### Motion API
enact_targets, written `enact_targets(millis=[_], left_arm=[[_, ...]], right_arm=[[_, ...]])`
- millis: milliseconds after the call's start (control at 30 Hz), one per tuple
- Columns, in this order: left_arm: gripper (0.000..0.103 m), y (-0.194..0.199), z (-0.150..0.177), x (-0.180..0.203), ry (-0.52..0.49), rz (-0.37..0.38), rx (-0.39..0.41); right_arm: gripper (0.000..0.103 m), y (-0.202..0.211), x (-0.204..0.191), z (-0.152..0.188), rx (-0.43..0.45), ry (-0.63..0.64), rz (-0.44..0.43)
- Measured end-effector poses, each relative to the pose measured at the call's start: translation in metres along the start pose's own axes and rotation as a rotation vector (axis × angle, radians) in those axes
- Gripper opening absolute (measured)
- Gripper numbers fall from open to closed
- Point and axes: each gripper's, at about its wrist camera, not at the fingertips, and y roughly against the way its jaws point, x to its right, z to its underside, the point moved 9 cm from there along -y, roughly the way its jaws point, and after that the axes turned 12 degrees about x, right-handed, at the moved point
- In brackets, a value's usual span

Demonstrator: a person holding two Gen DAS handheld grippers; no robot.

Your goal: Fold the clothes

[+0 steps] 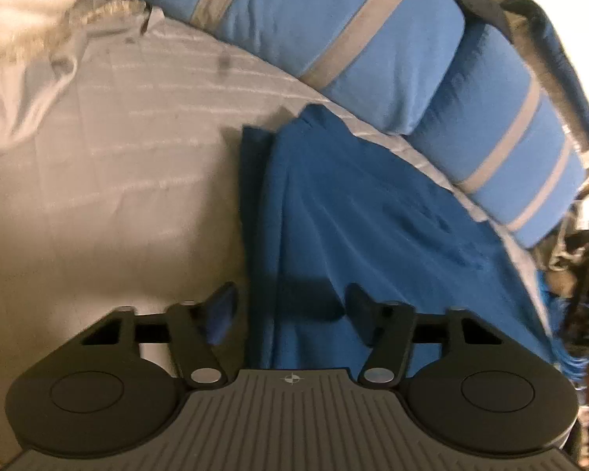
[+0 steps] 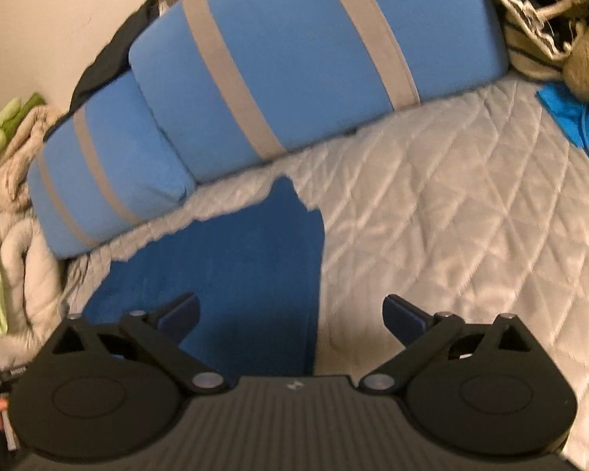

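A dark blue garment (image 1: 353,227) is seen lying on a pale quilted bedcover (image 1: 117,180), filling the centre and lower right of the left wrist view, with a narrower folded layer along its left edge. In the right wrist view the same garment (image 2: 231,271) occupies the lower centre, its right edge running straight down the frame, and bare bedcover (image 2: 471,204) lies to the right. Blue pillows with grey stripes (image 2: 294,62) are ranged across the top of both views, just beyond the garment.

The left claw (image 1: 290,306) is held partly open above the near end of the garment; nothing is pinched between its pads. The right claw (image 2: 290,318) is spread wide, also empty, with the garment's right edge between its pads.

The step in hand is judged to be a pause between folds: the cloth lies released and neither claw has a hold. For the next move, fresh grips on an edge or corners would be needed, and the garment carried over onto itself while the existing fold is kept undisturbed.
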Motion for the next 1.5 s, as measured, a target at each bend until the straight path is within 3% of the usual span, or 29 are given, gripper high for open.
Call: enact_targets(millis=[67, 167, 200, 300, 333, 433, 667, 700, 767, 833, 900, 1033, 1300, 1500], left_arm=[[0.033, 0.004, 0.006, 0.0, 0.004, 0.003, -0.011], [0.017, 0.012, 0.011, 0.002, -0.019, -0.005, -0.015], [0.01, 0.016, 0.012, 0.003, -0.029, -0.009, -0.014], [0.007, 0.027, 0.015, 0.003, -0.052, -0.02, -0.012], [0.006, 0.03, 0.017, 0.002, -0.054, -0.026, -0.015], [0.006, 0.035, 0.028, -0.003, -0.054, -0.046, -0.035], [0.01, 0.038, 0.039, -0.001, -0.138, -0.075, -0.054], [0.01, 0.039, 0.038, 0.001, -0.146, -0.076, -0.052], [0.016, 0.043, 0.035, 0.003, -0.16, -0.087, -0.046], [0.032, 0.05, 0.031, 0.006, -0.178, -0.099, -0.024], [0.043, 0.06, 0.027, 0.011, -0.192, -0.105, 0.026], [0.067, 0.083, 0.016, 0.028, -0.197, -0.099, 0.141], [0.069, 0.118, 0.02, 0.067, -0.229, -0.03, 0.265], [0.071, 0.123, 0.034, 0.084, -0.274, -0.013, 0.289]], right_arm=[[0.098, 0.001, 0.003, 0.013, -0.036, 0.003, -0.008], [0.074, 0.0, 0.0, 0.032, -0.077, 0.017, -0.05], [0.058, 0.001, -0.003, 0.037, -0.085, 0.02, -0.063], [0.013, 0.003, -0.013, 0.051, -0.12, 0.045, -0.106], [0.007, 0.005, -0.014, 0.054, -0.125, 0.07, -0.091], [0.005, 0.01, -0.013, 0.06, -0.141, 0.096, -0.056], [0.008, 0.02, -0.002, 0.075, -0.172, 0.106, -0.026], [0.016, 0.021, -0.002, 0.074, -0.167, 0.102, -0.027], [0.045, 0.026, 0.0, 0.071, -0.153, 0.074, -0.031], [0.077, 0.031, 0.002, 0.066, -0.136, 0.046, -0.028], [0.085, 0.036, 0.006, 0.063, -0.125, 0.011, -0.034], [0.087, 0.038, 0.014, 0.067, -0.155, -0.106, -0.058], [0.086, 0.026, 0.022, 0.097, -0.215, -0.335, -0.129], [0.086, 0.014, 0.026, 0.1, -0.146, -0.456, -0.168]])
